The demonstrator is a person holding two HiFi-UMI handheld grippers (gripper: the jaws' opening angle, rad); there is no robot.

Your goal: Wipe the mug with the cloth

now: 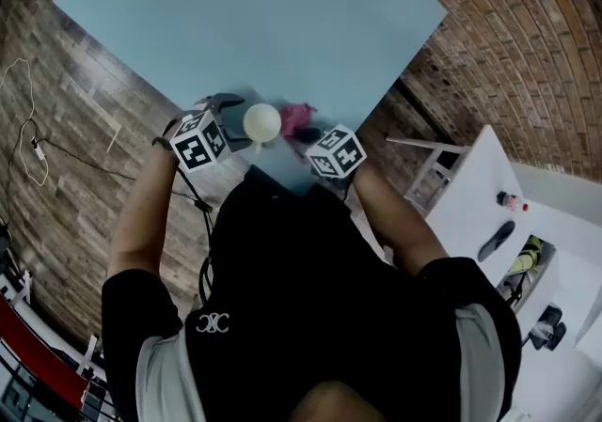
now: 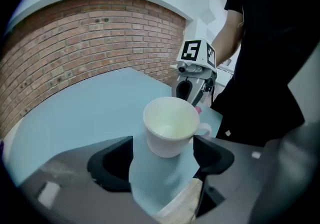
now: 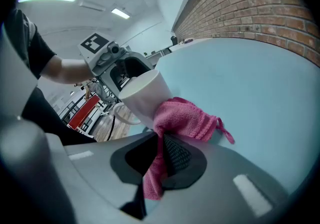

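A white mug (image 1: 261, 121) stands upright on the light blue table (image 1: 254, 16), near its front edge. In the left gripper view the mug (image 2: 170, 128) sits just beyond the left gripper (image 2: 162, 160), whose jaws stand wide on either side and do not touch it. The handle points right. The right gripper (image 3: 162, 155) is shut on a pink cloth (image 3: 185, 118), which is bunched against the side of the mug (image 3: 142, 96). In the head view the cloth (image 1: 296, 117) lies right of the mug, between the left gripper (image 1: 230, 119) and the right gripper (image 1: 306, 133).
A brick wall (image 1: 527, 44) runs along the table's far right side. A white desk (image 1: 470, 199) with small items stands to the right. Wooden floor with cables (image 1: 38, 152) lies left. The person's body is close behind the table's front edge.
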